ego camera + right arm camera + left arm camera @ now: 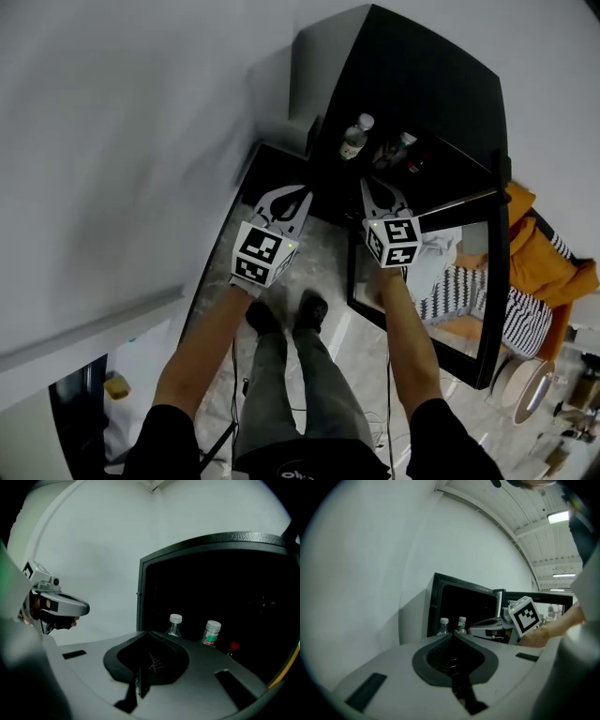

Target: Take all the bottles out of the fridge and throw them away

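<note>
person stands at an open black fridge (412,75), a gripper in each hand, both held out side by side toward its dark interior. left gripper (453,636): fingers (426,654) pressed together to a point, nothing between them. right gripper (149,633): fingers likewise fully closed, empty.

three bottles inside the fridge, all upright, none touched. in the right gripper view a clear bottle (175,624) w/ white cap stands beyond the closed tips, a little to their right and near the fridge's left wall. a green-label bottle (212,633), also white-capped, is just right of it. a red-capped bottle (234,645) is further right & lower, mostly hidden behind the finger, only its cap showing. in the left gripper view two white caps show just past that gripper's tips, w/ the right gripper's marker cube off to the right.

from the head view both sets of tips sit near the fridge's front edge, the bottles farther in & clearly apart from them. the left gripper is near the left front corner, the right one near the middle of the opening. fridge door (494,309) swung open to the right. white wall (141,141) at left, pale floor (361,352) under the person's black shoes.
</note>
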Demonstrator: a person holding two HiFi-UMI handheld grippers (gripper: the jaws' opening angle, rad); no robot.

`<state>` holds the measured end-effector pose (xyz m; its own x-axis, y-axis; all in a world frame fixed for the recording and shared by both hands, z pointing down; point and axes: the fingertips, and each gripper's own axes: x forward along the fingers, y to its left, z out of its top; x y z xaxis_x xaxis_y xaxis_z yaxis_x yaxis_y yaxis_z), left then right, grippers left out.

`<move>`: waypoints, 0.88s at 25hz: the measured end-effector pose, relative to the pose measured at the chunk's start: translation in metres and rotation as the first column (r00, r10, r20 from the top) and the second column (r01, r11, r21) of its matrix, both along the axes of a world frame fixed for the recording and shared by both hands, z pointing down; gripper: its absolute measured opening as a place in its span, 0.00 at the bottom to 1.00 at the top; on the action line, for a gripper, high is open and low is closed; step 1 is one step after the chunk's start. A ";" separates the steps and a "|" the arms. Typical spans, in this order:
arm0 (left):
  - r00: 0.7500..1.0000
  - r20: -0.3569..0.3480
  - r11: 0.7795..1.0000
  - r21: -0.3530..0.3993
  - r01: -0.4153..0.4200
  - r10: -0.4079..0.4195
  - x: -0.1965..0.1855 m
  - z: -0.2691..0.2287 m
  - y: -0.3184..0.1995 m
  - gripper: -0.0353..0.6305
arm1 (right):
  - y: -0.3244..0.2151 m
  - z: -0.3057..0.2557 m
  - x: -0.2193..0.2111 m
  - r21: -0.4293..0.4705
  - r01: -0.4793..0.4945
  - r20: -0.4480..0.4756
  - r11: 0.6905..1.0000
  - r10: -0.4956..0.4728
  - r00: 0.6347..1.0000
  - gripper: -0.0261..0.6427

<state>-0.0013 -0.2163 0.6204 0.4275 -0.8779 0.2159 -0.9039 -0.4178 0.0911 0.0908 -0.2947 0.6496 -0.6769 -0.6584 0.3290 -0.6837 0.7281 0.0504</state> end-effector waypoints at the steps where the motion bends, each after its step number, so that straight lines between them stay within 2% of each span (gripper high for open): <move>1: 1.000 -0.002 1.000 -0.002 0.000 0.000 0.001 0.009 -0.001 0.06 | -0.002 0.007 0.001 0.003 -0.002 -0.002 1.000 0.002 1.000 0.05; 10: 1.000 0.000 1.000 -0.018 -0.024 0.024 0.008 0.061 -0.006 0.06 | -0.011 0.052 -0.001 0.004 -0.010 -0.018 1.000 0.010 1.000 0.05; 22: 1.000 0.000 0.999 0.021 -0.031 0.031 0.003 0.035 -0.022 0.06 | -0.048 0.032 -0.006 0.057 -0.110 0.023 0.992 0.109 0.994 0.05</move>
